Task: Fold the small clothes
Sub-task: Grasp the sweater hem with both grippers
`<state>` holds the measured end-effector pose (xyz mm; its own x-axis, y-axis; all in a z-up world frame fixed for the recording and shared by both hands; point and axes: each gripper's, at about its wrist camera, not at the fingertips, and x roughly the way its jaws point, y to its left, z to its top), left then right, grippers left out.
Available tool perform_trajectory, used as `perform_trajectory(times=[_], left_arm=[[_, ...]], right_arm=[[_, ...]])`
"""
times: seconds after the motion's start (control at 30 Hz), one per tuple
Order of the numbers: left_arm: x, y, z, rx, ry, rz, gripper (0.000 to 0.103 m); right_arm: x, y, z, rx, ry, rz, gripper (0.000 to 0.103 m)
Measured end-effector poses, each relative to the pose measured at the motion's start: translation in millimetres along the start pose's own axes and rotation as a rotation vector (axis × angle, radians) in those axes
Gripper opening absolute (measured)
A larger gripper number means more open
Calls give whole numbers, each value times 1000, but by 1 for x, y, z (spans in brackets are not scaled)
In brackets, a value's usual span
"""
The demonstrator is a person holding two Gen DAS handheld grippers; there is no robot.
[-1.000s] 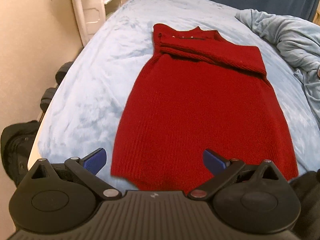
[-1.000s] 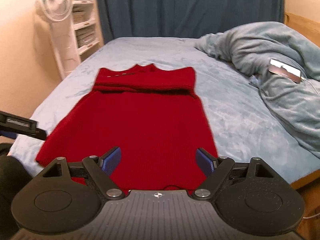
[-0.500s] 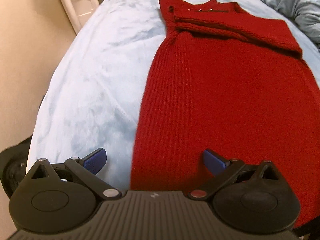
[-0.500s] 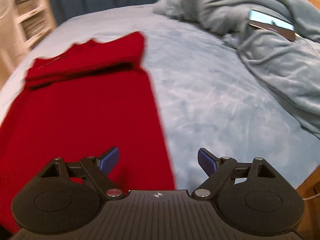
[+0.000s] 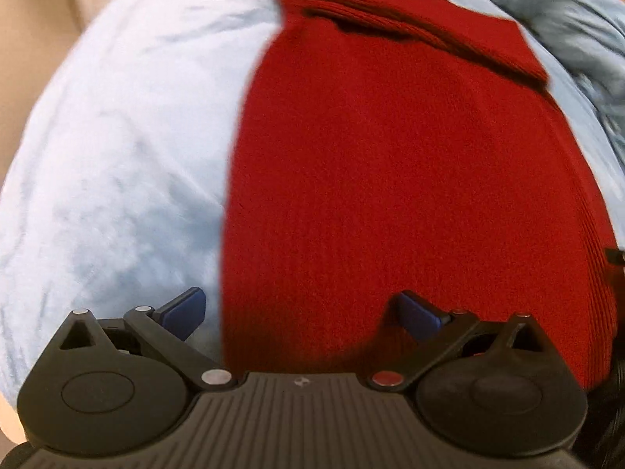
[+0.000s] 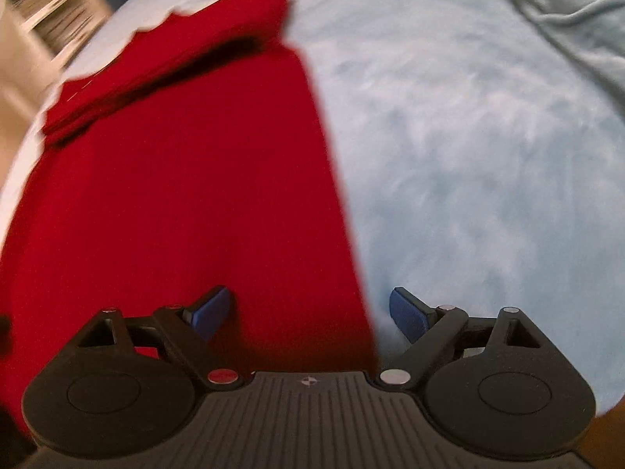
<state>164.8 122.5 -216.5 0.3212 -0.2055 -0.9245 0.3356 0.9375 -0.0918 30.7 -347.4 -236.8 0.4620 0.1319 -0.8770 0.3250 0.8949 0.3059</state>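
A red knitted garment (image 5: 410, 179) lies flat on the light blue bed cover (image 5: 117, 148), its sleeves folded across the chest at the far end. My left gripper (image 5: 300, 310) hangs open over the garment's near left edge, which runs between its blue pads. In the right wrist view the same red garment (image 6: 187, 195) fills the left half. My right gripper (image 6: 310, 312) straddles the garment's near right edge, and its jaws are opening with no pad pressing on the cloth.
A rumpled grey-blue blanket (image 6: 566, 11) is heaped at the far right of the bed. White shelves (image 6: 43, 11) stand beyond the bed's left side, blurred. A beige wall (image 5: 27, 39) runs along the left.
Both grippers have dropped closer to the bed and tilted down. The left one now frames the garment's left edge and the right one its right edge. The right jaws have spread slightly wider.
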Motion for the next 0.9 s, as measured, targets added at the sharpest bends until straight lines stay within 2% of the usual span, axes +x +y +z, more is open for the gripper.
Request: perform_trajectory(times=[0.1, 0.17, 0.2, 0.23, 0.27, 0.3, 0.33, 0.37, 0.5, 0.67, 0.77, 0.9], left_arm=[[-5, -6, -10, 36, -6, 4, 103], [-7, -7, -10, 18, -1, 6, 103], [-8, -8, -9, -2, 10, 14, 102], [-10, -10, -7, -32, 23, 50, 90], [-14, -14, -4, -62, 22, 98, 82], [-20, -18, -4, -71, 21, 109, 60], [-27, -23, -3, -72, 12, 92, 31], [-32, -27, -3, -68, -6, 87, 22], [-53, -44, -6, -50, -44, 113, 17], [-93, -52, -4, -112, -137, 49, 15], [-108, -56, -9, -103, -161, 30, 15], [-128, -56, -32, -101, -173, 6, 15]], right_arm=[[-7, 0, -16, 28, 50, 66, 90], [-9, -1, -19, 58, 42, 83, 89], [-8, -1, -19, 61, 44, 80, 81], [-8, 0, -19, 68, 45, 68, 73], [-10, 1, -18, 73, 45, 48, 51], [-13, 2, -18, 73, 48, 24, 31], [-15, 2, -18, 75, 51, 15, 26], [-18, 2, -18, 82, 52, 28, 23], [-35, 6, -8, 92, 43, 50, 19], [-80, 21, 8, 73, -57, 93, 17], [-111, 25, 2, 51, -118, 122, 15], [-137, 23, -16, 62, -165, 138, 11]])
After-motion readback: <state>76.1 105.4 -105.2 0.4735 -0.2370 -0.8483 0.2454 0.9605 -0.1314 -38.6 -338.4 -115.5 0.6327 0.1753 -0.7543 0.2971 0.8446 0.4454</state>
